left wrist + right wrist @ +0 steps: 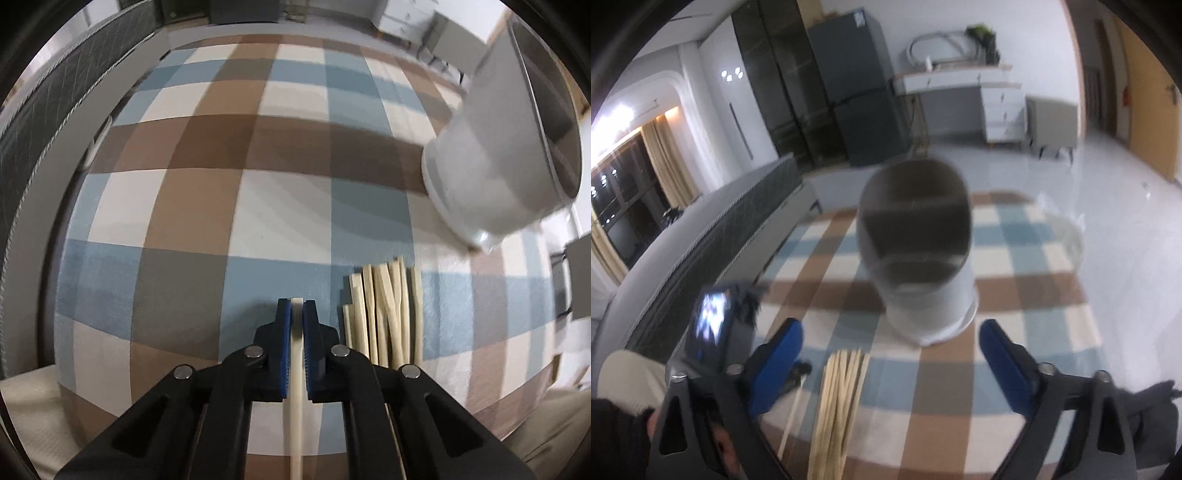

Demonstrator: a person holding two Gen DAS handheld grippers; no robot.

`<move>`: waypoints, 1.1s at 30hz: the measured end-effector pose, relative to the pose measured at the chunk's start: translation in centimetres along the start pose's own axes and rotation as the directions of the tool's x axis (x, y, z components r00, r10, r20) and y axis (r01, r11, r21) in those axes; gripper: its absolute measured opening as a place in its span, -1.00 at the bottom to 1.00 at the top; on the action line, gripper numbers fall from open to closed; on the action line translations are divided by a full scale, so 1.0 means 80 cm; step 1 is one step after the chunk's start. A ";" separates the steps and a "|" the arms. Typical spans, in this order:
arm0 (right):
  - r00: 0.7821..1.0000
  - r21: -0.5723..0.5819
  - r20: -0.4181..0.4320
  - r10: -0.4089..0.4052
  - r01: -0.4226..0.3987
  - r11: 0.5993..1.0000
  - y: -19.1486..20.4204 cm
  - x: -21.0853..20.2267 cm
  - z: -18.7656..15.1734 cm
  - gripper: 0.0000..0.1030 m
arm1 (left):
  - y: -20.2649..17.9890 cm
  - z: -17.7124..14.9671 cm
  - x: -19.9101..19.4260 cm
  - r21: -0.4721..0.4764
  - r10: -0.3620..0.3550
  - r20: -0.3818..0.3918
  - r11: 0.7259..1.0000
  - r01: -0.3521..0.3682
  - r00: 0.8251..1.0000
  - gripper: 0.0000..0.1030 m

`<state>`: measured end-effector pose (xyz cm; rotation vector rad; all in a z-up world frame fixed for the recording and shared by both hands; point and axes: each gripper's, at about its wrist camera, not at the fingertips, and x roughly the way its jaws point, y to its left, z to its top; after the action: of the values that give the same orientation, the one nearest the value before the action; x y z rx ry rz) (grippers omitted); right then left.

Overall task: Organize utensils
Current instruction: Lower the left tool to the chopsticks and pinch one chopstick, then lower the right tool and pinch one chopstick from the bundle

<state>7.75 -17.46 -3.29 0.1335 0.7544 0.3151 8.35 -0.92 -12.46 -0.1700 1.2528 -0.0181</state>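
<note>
Chopsticks (384,317), pale cream and slender with squared ends, lie in a loose bundle on the checked cloth (229,206) of the worktop, side by side, a few crossing one another so the ends sit uneven. The bundle lies near the white holder (491,166), on the side of it toward the cameras, and apart from its base. In the right wrist view the same bundle (838,402) runs from the bottom edge toward the holder (923,266), whose mouth shows a dark inside split by cross walls into compartments; the holder is blurred, so finer detail cannot be told.

One single chopstick (296,369) of the same cream colour is separate from the bundle, on the bundle's far side from the holder. The left gripper (296,308) is clamped on it: the blue pads (284,332) press its sides, and its tip shows just past the fingertips while the rest runs back between the black fingers to the bottom edge.

The right gripper (890,339) stands wide, its blue pads (779,365) well apart with nothing between them but the bundle's end and the holder's base lying beyond. A cream sleeve (624,376) shows to the left of the bundle in that view.
</note>
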 end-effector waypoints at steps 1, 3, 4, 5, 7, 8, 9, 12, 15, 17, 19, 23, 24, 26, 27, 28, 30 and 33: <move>0.999 0.000 -0.036 0.007 -0.007 1.000 0.000 0.007 -0.003 0.65 | 0.005 0.000 -0.009 -0.019 -0.020 0.023 1.000 0.021 1.000 -0.96; 0.994 0.002 -0.110 0.025 -0.025 1.000 0.002 0.024 -0.011 0.48 | 0.013 0.001 -0.029 -0.044 -0.057 0.069 0.997 0.060 0.996 -0.96; 0.986 0.011 -0.156 0.053 -0.052 0.999 0.004 0.035 -0.016 0.45 | 0.014 -0.003 -0.035 -0.052 -0.071 0.090 0.996 0.075 0.993 -0.96; 0.977 0.023 -0.199 0.073 -0.070 0.997 0.005 0.044 -0.020 0.30 | 0.018 -0.003 -0.047 -0.064 -0.090 0.119 0.993 0.098 0.989 -0.96; 0.958 0.041 -0.269 0.102 -0.094 0.995 0.010 0.063 -0.026 -0.01 | 0.033 -0.005 -0.061 -0.087 -0.126 0.155 0.986 0.141 0.980 -0.96; 0.950 0.036 -0.292 0.107 -0.101 0.994 0.014 0.070 -0.027 -0.08 | 0.040 -0.004 -0.068 -0.099 -0.140 0.166 0.983 0.158 0.976 -0.96; 0.942 0.024 -0.317 0.106 -0.104 0.994 0.019 0.078 -0.028 -0.11 | 0.048 0.001 -0.069 -0.105 -0.150 0.171 0.980 0.169 0.974 -0.96; 0.929 -0.031 -0.359 0.086 -0.104 0.994 0.037 0.100 -0.024 -0.22 | 0.065 0.002 -0.080 -0.131 -0.174 0.199 0.970 0.202 0.964 -0.96; 0.919 -0.094 -0.391 0.058 -0.102 0.990 0.057 0.123 -0.018 -0.33 | 0.077 0.025 -0.069 -0.153 -0.191 0.212 0.962 0.226 0.958 -0.96; 0.902 -0.138 -0.431 0.018 -0.086 0.987 0.069 0.142 -0.016 -0.51 | 0.085 0.030 -0.070 -0.167 -0.196 0.225 0.957 0.236 0.955 -0.96; 0.886 -0.179 -0.465 -0.002 -0.091 0.980 0.078 0.161 -0.017 -0.53 | 0.094 0.035 -0.070 -0.179 -0.204 0.236 0.952 0.249 0.950 -0.97; 0.860 -0.214 -0.510 -0.030 -0.093 0.973 0.082 0.190 -0.017 -0.62 | 0.107 0.038 -0.071 -0.205 -0.212 0.246 0.942 0.265 0.946 -0.96; 0.857 -0.212 -0.514 -0.028 -0.095 0.973 0.083 0.193 -0.015 -0.62 | 0.111 0.037 -0.072 -0.213 -0.219 0.244 0.938 0.273 0.945 -0.97; 0.848 -0.212 -0.528 -0.036 -0.090 0.973 0.084 0.203 -0.015 -0.62 | 0.115 0.038 -0.072 -0.224 -0.226 0.245 0.933 0.282 0.943 -0.97; 0.842 -0.221 -0.538 -0.047 -0.087 0.971 0.087 0.207 -0.017 -0.63 | 0.117 0.038 -0.073 -0.228 -0.228 0.248 0.931 0.286 0.942 -0.97; 0.838 -0.230 -0.542 -0.058 -0.082 0.970 0.088 0.209 -0.018 -0.65 | 0.118 0.039 -0.074 -0.232 -0.232 0.250 0.929 0.290 0.940 -0.97; 0.842 -0.258 -0.533 -0.083 -0.068 0.964 0.094 0.213 -0.020 -0.65 | 0.121 0.038 -0.076 -0.234 -0.236 0.253 0.926 0.296 0.938 -0.97; 0.848 -0.258 -0.521 -0.094 -0.051 0.965 0.094 0.214 -0.020 -0.66 | 0.122 0.039 -0.076 -0.237 -0.241 0.255 0.924 0.302 0.937 -0.97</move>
<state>16.58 -4.71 -13.83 -0.2278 1.2561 0.4360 8.57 9.76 -7.12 -0.5723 0.9958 -0.0662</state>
